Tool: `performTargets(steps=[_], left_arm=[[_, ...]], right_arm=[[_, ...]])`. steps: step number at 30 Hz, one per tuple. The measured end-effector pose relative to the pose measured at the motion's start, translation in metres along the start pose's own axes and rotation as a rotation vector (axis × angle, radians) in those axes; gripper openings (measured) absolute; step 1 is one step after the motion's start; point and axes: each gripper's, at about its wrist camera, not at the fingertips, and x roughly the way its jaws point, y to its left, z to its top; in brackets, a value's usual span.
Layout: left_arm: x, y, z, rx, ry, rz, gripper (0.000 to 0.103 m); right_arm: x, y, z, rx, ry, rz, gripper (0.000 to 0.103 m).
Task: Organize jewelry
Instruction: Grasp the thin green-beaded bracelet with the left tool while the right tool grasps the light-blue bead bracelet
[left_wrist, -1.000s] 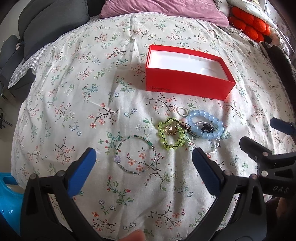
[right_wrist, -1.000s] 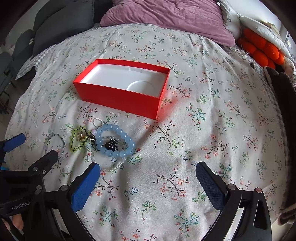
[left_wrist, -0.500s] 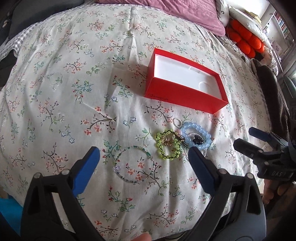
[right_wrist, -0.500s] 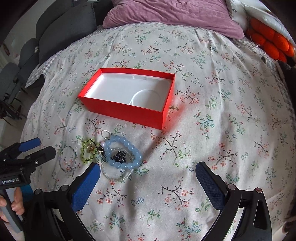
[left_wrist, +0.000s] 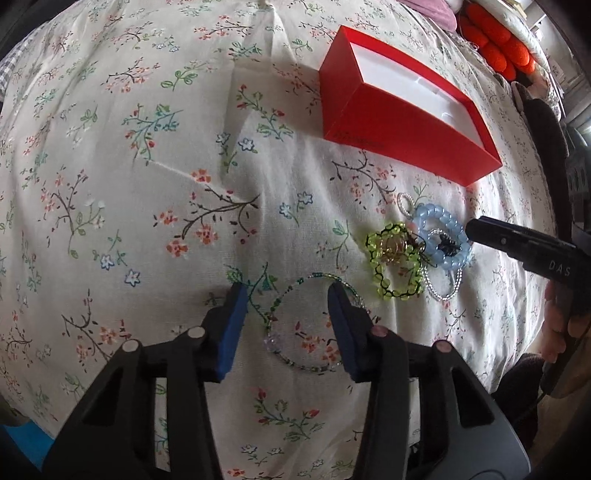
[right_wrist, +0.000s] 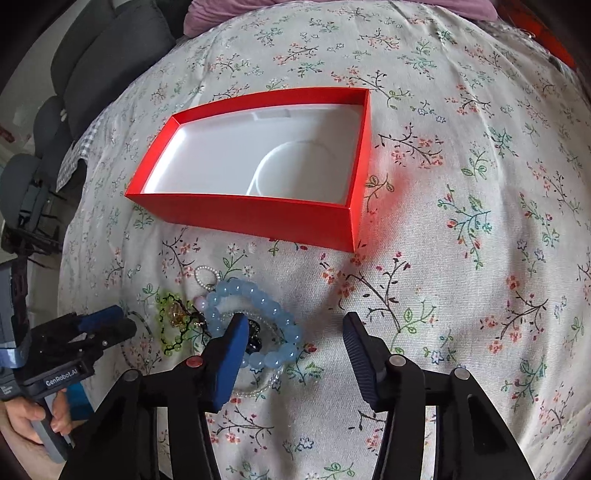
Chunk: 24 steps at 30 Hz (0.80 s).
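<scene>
Left gripper, closing, straddles the thin green bracelet lying flat on the bed; right gripper, closing, has the blue bead bracelet at its ten o'clock.

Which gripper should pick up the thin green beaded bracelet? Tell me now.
Left. The left gripper already straddles the thin green beaded bracelet, closing, while the right gripper sits over the blue bead bracelet.

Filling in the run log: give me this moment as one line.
left tongs: closing over thin seed-bead bracelet | right tongs: closing over blue bead bracelet | red box: empty
</scene>
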Motion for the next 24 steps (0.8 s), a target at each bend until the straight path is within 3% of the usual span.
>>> performTargets(steps=[2, 5, 9, 12, 14, 16, 24], left_arm=[[0.000, -0.004, -0.001, 0.022, -0.003, 0.017, 0.044], [0.001, -0.007, -0.003, 0.037, -0.008, 0.045, 0.036], [0.001, -0.007, -0.006, 0.050, -0.015, 0.071, 0.027], [0.003, -0.011, -0.004, 0.064, -0.022, 0.101, 0.016], [0.002, -0.010, -0.004, 0.063, -0.026, 0.111, 0.007], [-0.001, -0.010, -0.003, 0.054, -0.031, 0.106, 0.004], [-0.035, -0.020, -0.002, 0.066, -0.107, 0.076, 0.003]], right_arm=[[0.006, 0.004, 0.004, -0.005, 0.003, -0.006, 0.049], [0.012, 0.010, 0.005, -0.027, 0.003, -0.030, 0.033], [0.018, 0.018, 0.004, -0.076, -0.014, -0.076, 0.028], [0.022, 0.030, 0.000, -0.140, -0.029, -0.128, 0.013], [0.025, 0.035, -0.001, -0.168, -0.035, -0.142, 0.013], [0.023, 0.038, -0.002, -0.180, -0.041, -0.144, 0.012], [-0.010, 0.046, -0.002, -0.201, -0.103, -0.076, 0.012]])
